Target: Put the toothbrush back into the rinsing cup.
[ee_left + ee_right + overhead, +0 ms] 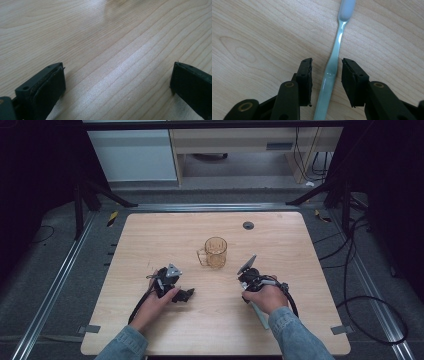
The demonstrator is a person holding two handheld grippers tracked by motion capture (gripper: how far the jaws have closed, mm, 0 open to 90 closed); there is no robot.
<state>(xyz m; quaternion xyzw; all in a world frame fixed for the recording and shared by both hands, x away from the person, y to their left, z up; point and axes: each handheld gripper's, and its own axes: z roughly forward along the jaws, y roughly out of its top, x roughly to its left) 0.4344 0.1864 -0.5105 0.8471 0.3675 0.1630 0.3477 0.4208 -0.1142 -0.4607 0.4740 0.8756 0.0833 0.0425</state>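
A pale green toothbrush (331,75) lies flat on the wooden table (150,235), its head (347,10) pointing away from the camera. My right gripper (327,62) is open, one jaw on each side of the handle with a small gap either way. From above, the right gripper (250,285) points down at the table, and the handle end of the toothbrush (260,315) pokes out beside the wrist. My left gripper (117,67) is open and low over bare wood; in the high view the left gripper (185,295) rests left of centre.
An amber glass mug (216,252) stands upright mid-table, its handle to the left, just beyond and between both grippers. A round dark grommet (248,225) sits near the far edge. Cables (370,310) trail on the floor right of the table.
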